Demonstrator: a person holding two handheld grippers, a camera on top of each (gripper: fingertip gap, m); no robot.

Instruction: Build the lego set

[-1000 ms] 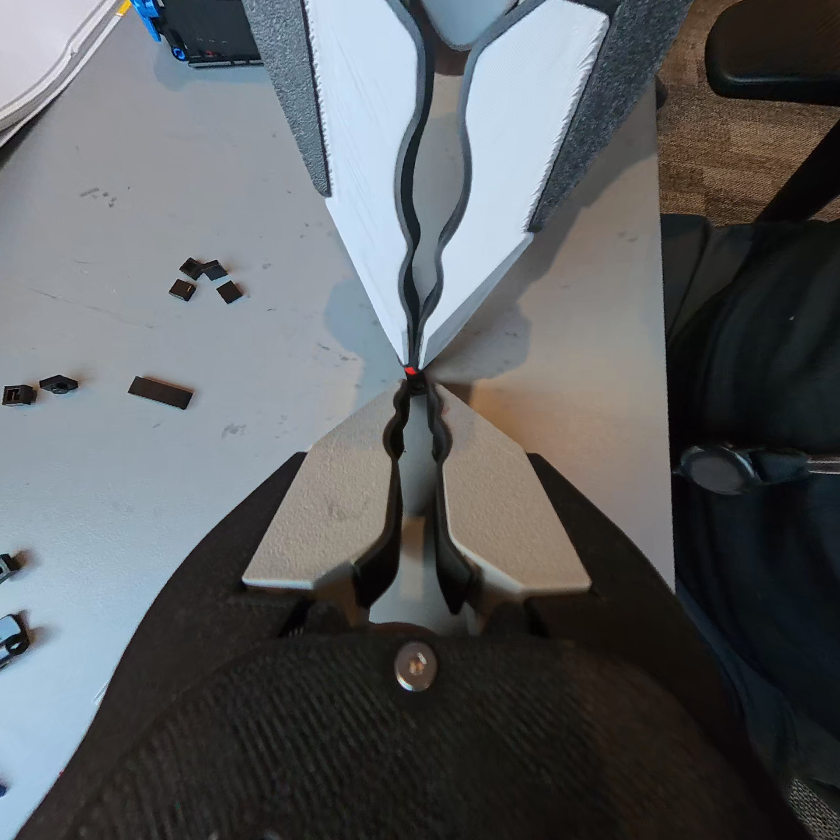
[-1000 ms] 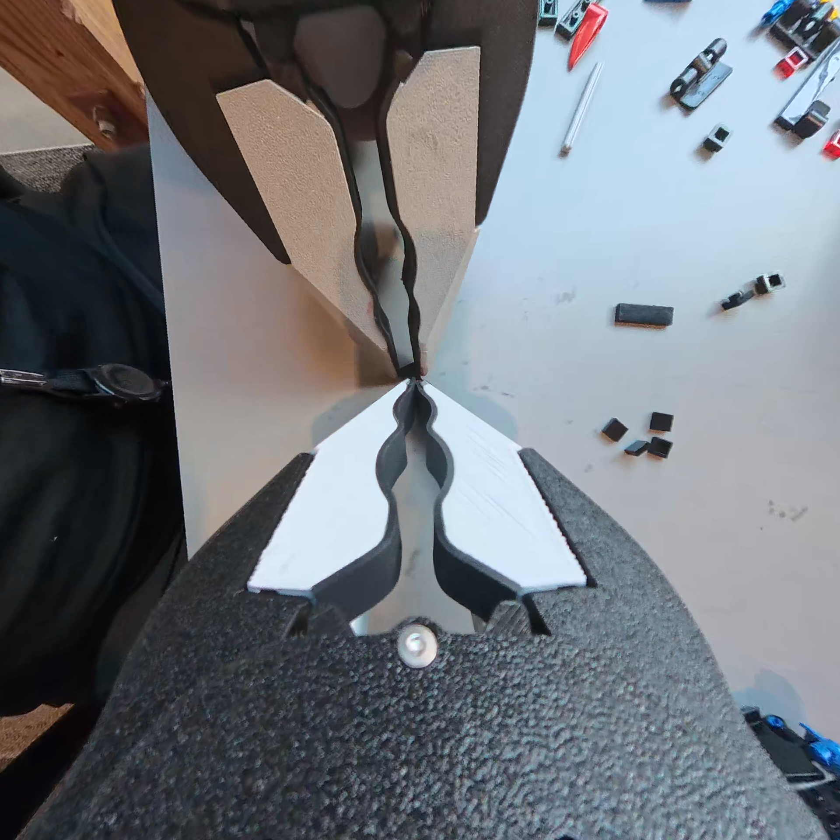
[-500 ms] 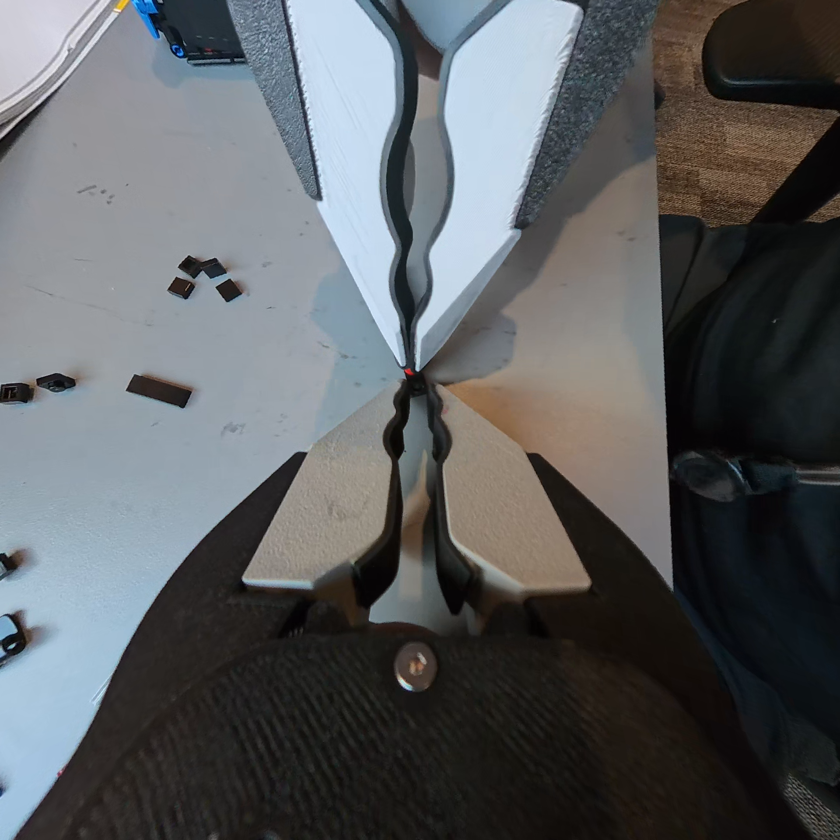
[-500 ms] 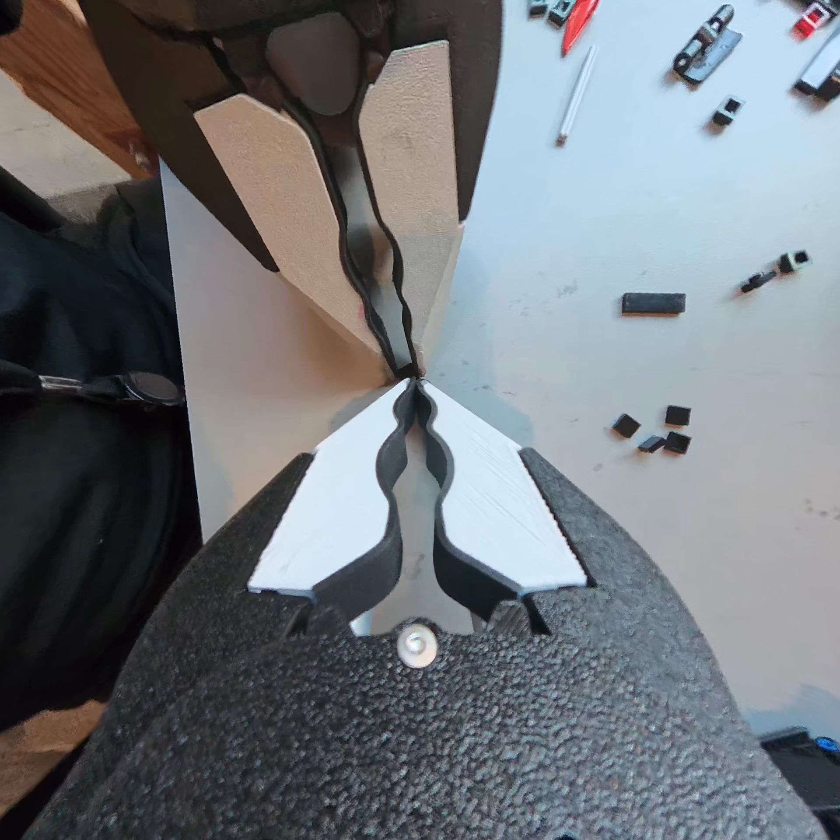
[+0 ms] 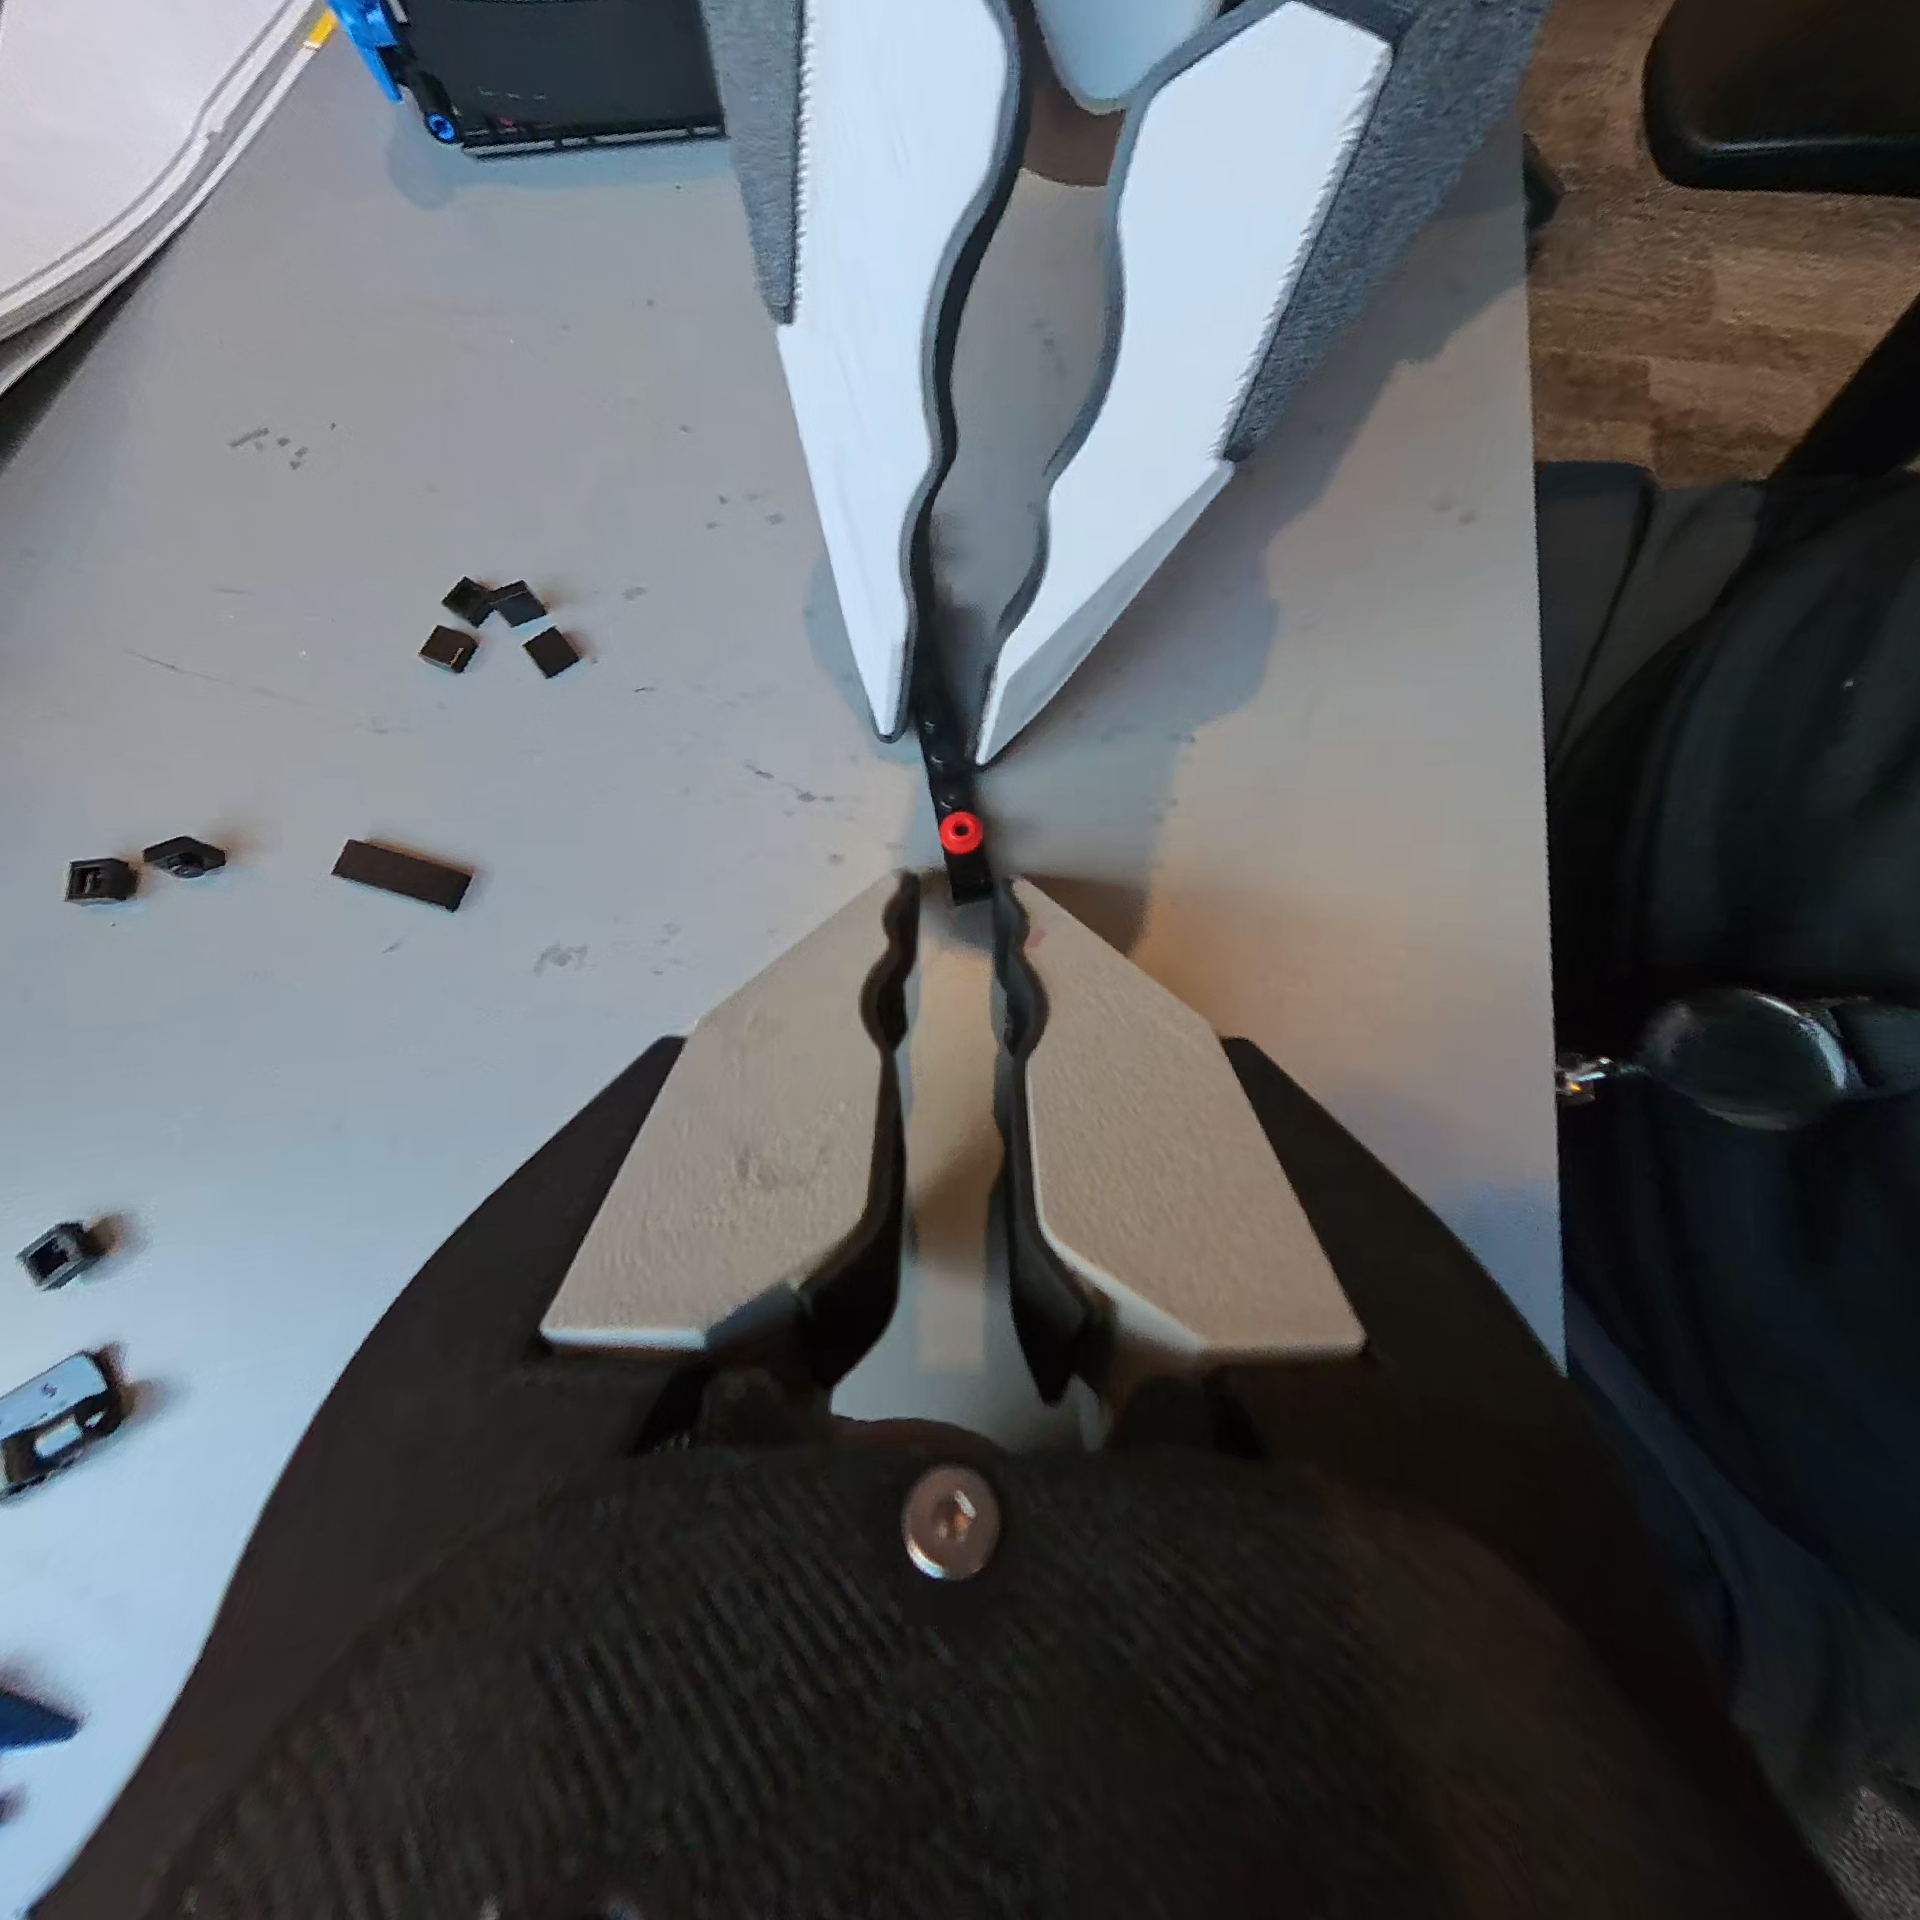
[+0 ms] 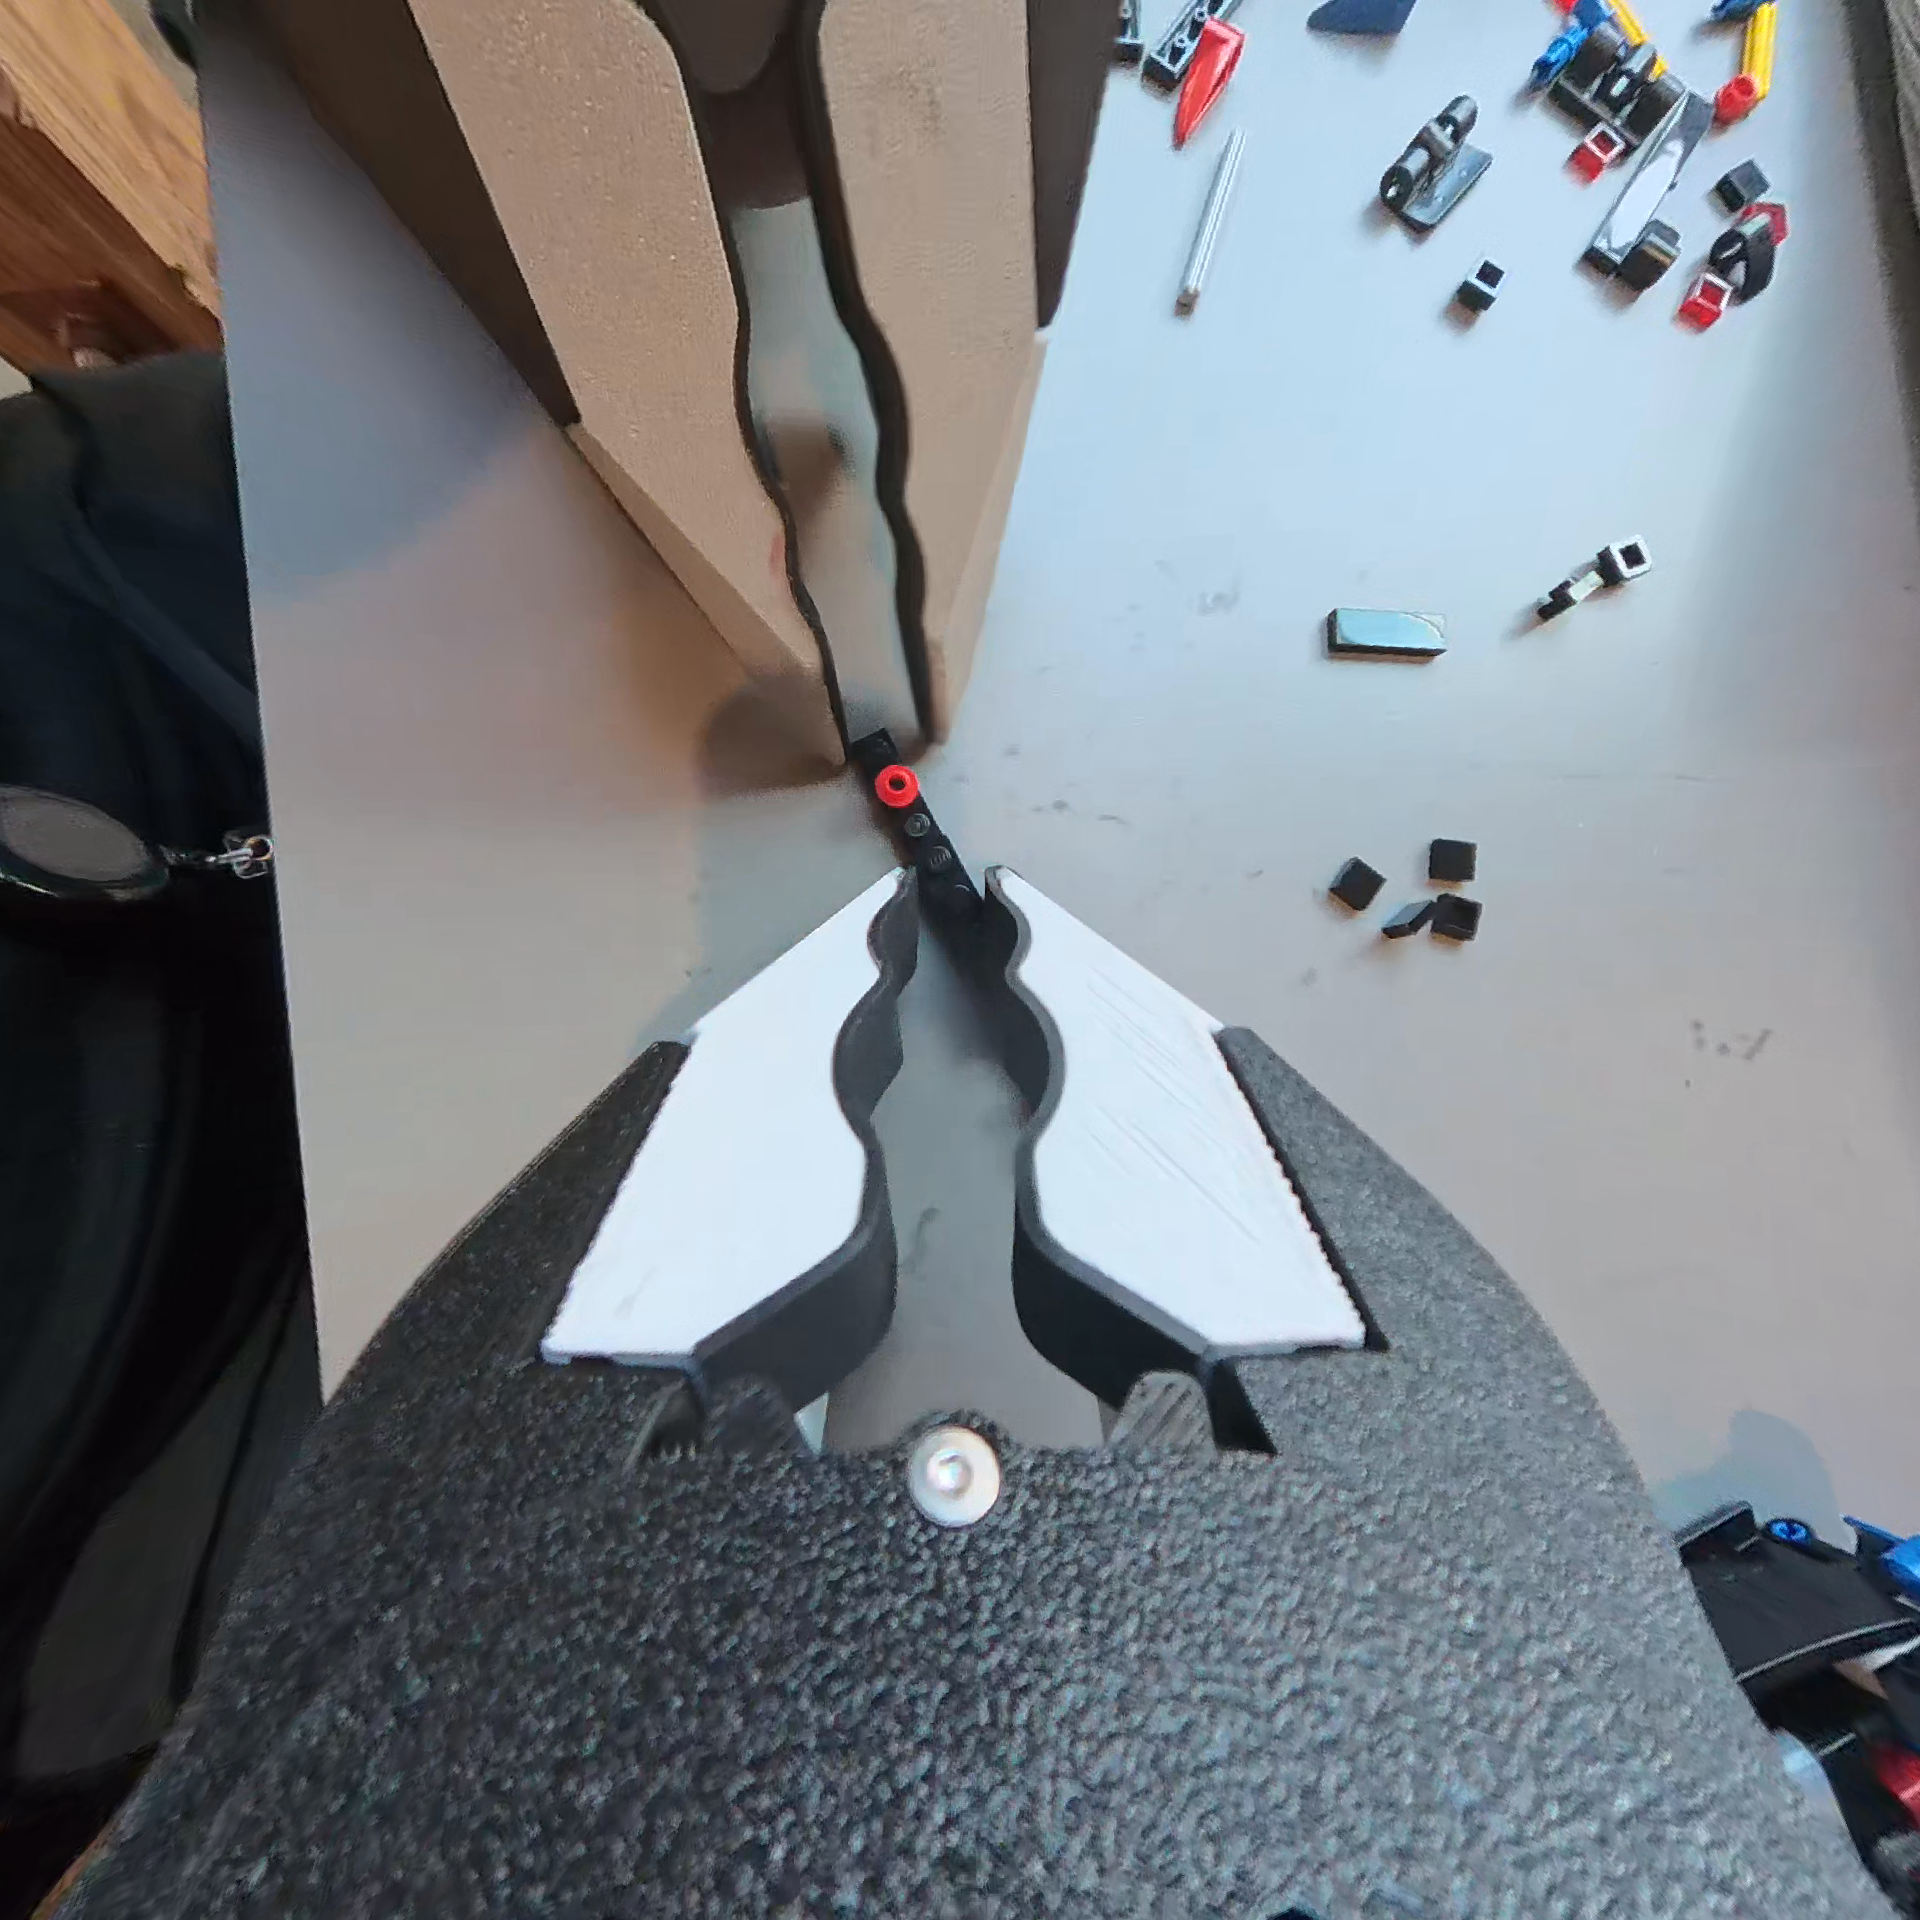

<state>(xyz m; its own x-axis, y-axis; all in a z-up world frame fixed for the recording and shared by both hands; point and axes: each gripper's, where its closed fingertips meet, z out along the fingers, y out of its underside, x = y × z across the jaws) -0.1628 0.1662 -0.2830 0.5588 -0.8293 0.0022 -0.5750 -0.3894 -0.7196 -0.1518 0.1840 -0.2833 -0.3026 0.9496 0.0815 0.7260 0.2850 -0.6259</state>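
Note:
A narrow black plate [image 5: 951, 790] with a small red round stud [image 5: 958, 830] on it spans the gap between my two grippers, low over the grey table [image 5: 520, 1039]. My right gripper [image 6: 948, 881], with white fingers, is shut on one end of the plate [image 6: 940, 862]; the red stud [image 6: 894, 783] sits near the other end. My left gripper [image 5: 963, 883], with tan fingers, has its jaws a little wider than the plate. The plate's near end lies between its tips, by the right finger. The right gripper [image 5: 938, 736] reaches in from the top of the left wrist view.
Small black tiles [image 5: 499, 623], a black flat bar [image 5: 402, 875] and black clips [image 5: 140, 868] lie to the left. Red, black, blue and yellow parts [image 6: 1642, 156] and a grey rod [image 6: 1210, 218] lie far right. A partly built black model [image 5: 551, 73] stands behind. The table edge [image 5: 1538, 831] is close, with a person beyond it. Both grippers' tips are close together, under 4 cm apart.
The gripper tips were pressed together; now they have drawn apart, and the black plate with the red stud shows between them. My left jaws have widened.

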